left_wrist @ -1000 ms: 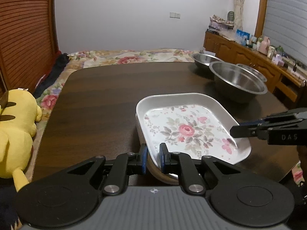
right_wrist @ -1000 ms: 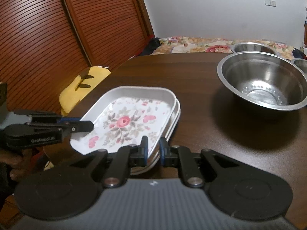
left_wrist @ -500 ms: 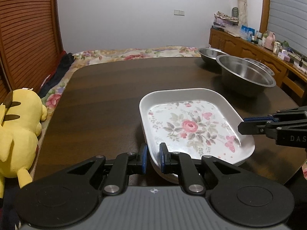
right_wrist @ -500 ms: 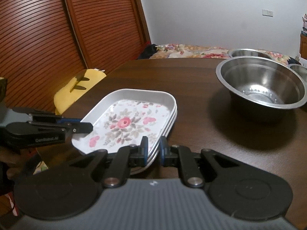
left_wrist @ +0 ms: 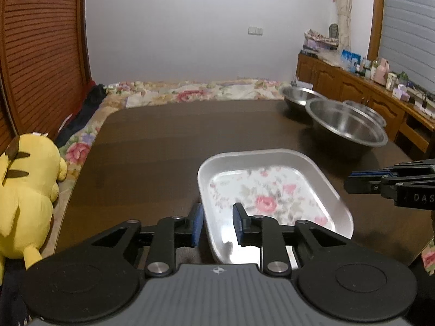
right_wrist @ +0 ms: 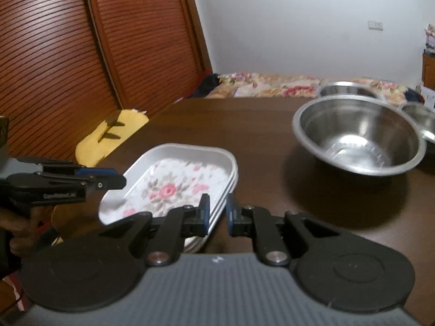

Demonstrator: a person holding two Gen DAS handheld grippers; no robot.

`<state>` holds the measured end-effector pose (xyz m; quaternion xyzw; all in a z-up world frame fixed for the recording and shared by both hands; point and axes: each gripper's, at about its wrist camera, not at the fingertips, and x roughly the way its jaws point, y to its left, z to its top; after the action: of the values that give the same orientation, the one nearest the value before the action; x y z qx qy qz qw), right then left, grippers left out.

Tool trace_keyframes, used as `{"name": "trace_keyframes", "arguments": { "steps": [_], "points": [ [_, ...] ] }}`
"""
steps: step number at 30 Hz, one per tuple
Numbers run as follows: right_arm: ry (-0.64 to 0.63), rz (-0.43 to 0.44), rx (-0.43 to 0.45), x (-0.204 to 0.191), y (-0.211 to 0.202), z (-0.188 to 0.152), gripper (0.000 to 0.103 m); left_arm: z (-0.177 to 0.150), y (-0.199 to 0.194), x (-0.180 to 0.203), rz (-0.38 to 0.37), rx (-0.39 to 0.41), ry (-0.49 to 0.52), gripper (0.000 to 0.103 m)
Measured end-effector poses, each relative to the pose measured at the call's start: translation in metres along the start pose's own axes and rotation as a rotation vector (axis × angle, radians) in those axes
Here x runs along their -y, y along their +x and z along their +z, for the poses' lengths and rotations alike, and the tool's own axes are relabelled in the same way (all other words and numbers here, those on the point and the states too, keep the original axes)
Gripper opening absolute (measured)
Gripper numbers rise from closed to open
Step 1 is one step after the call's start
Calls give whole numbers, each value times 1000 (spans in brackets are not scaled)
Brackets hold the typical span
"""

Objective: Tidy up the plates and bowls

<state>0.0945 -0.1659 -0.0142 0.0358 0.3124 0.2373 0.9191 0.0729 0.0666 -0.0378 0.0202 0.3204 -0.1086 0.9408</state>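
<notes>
A white rectangular plate with a rose pattern (left_wrist: pixel 269 198) (right_wrist: pixel 174 184) lies on top of a short stack of like plates (right_wrist: pixel 231 182) near the front of the dark wooden table (left_wrist: pixel 176 141). My left gripper (left_wrist: pixel 218 224) is open and straddles the plate's near-left rim, one finger outside and one over the inside. My right gripper (right_wrist: pixel 218 214) has its jaws a narrow gap apart, and the stack's rim shows in that gap. In the left wrist view the right gripper (left_wrist: pixel 349 183) has its tip just right of the plate. Whether it pinches the rim is unclear.
Three steel bowls stand at the table's far right: a large one (left_wrist: pixel 345 127) (right_wrist: pixel 359 141), a smaller one (left_wrist: pixel 299 95) behind it and another (left_wrist: pixel 367 111) beside it. A yellow plush toy (left_wrist: pixel 24 195) sits off the left edge. A bed (left_wrist: pixel 190 89) lies beyond the table.
The floral plate has come down flat onto the stack. My left gripper's jaws have widened off its rim. The right gripper's tip has drawn slightly away from the plate's right edge.
</notes>
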Motion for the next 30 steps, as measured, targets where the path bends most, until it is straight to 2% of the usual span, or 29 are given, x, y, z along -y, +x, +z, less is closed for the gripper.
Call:
{"name": "trace_keyframes", "arguments": {
  "steps": [7, 13, 20, 25, 26, 27, 28, 30],
  "points": [
    [-6, -75, 81, 30, -27, 17, 14, 21, 5, 21, -36, 36, 22, 31],
    [52, -110, 127, 65, -43, 27, 14, 41, 18, 50, -86, 62, 42, 32],
    [62, -193, 161, 96, -49, 33, 14, 68, 33, 84, -130, 88, 79, 35],
    [100, -256, 175, 114, -48, 32, 15, 83, 43, 100, -143, 104, 86, 48],
    [107, -259, 172, 118, -47, 31, 25, 85, 45, 102, -146, 104, 87, 51],
    [120, -267, 175, 121, -46, 30, 45, 87, 48, 105, -147, 104, 89, 52],
    [131, -279, 186, 123, -46, 28, 54, 89, 51, 107, -148, 104, 91, 55],
    [137, -300, 194, 128, -45, 26, 57, 90, 54, 110, -157, 107, 93, 58]
  ]
}}
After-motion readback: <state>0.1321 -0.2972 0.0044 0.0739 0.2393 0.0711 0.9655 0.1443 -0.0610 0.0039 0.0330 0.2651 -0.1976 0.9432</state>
